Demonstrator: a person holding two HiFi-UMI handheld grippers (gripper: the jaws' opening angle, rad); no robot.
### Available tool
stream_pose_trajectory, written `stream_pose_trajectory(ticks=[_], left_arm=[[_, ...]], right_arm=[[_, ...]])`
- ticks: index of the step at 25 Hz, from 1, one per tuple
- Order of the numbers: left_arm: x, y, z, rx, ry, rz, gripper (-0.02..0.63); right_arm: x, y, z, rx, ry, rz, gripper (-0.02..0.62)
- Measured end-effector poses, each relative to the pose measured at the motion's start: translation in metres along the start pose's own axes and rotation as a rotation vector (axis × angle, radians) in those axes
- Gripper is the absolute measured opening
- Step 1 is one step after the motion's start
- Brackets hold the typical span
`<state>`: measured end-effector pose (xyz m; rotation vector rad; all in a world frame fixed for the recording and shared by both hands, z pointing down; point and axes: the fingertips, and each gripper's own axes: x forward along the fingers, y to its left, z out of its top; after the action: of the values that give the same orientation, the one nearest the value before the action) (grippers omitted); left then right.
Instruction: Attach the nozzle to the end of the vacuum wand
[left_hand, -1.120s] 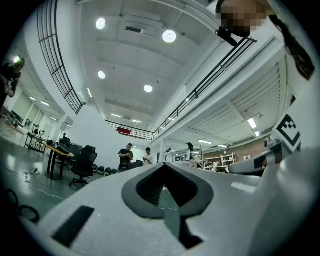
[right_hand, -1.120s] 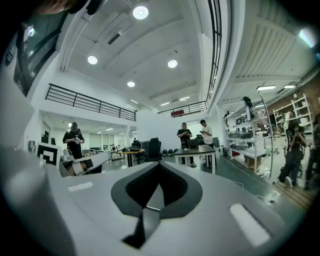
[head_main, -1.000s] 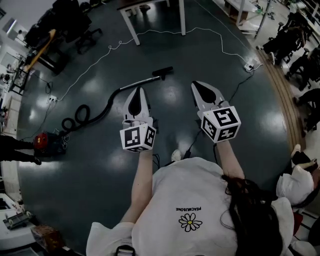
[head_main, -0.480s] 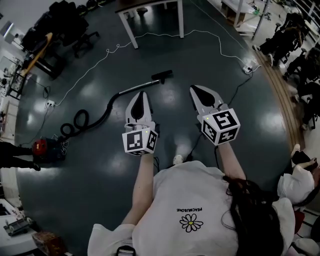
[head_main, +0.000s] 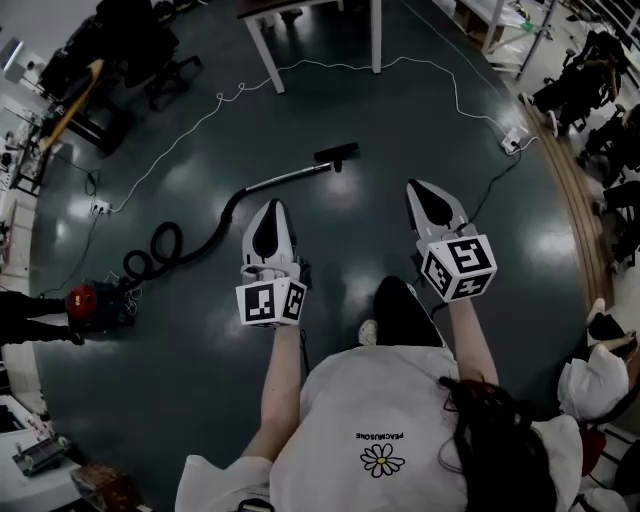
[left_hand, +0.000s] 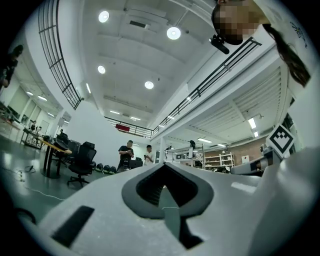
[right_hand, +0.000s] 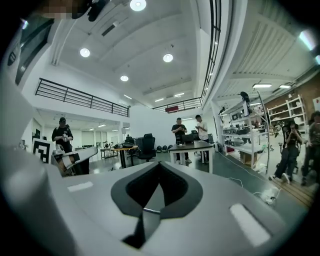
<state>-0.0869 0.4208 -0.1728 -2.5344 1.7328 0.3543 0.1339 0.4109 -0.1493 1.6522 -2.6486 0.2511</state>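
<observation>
The vacuum wand lies on the dark floor ahead of me, a thin silver tube. A black nozzle sits at its far end; whether the two are joined I cannot tell. The black hose curls left to the red vacuum body. My left gripper is held in the air short of the wand, shut and empty. My right gripper is level with it to the right, also shut and empty. In the gripper views the left gripper and the right gripper show closed tips with nothing between them.
A white table stands beyond the nozzle, and a white cable runs across the floor to a power strip. Office chairs are at the far left, seated people at the right edge. Two people stand by a far table.
Both shut grippers have dropped lower in the head view, the right one also drifting right. A dark leg has swung forward between my arms, and the floor scene has shifted slightly.
</observation>
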Motion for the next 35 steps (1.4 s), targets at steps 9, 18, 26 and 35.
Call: stream_pose_trajectory(ticks=[9, 18, 26, 35], left_arm=[[0.153, 0.084, -0.063, -0.048, 0.034, 0.115, 0.003], [0.303, 0.177, -0.097, -0.022, 0.072, 0.14, 0.004], [0.392, 0.259, -0.215, 0.018, 0.313, -0.058, 0.107], [0.376, 0.292, -0.673, 0.497, 0.773, -0.727, 0.31]], right_arm=[[0.181, -0.095, -0.019, 0.074, 0.083, 0.03, 0.005], [0.38, -0.123, -0.002, -0.092, 0.19, 0.15, 0.005], [0.538, -0.131, -0.065, -0.414, 0.335, 0.282, 0.015], [0.637, -0.18, -0.48, -1.048, 0.556, 0.854, 0.186]])
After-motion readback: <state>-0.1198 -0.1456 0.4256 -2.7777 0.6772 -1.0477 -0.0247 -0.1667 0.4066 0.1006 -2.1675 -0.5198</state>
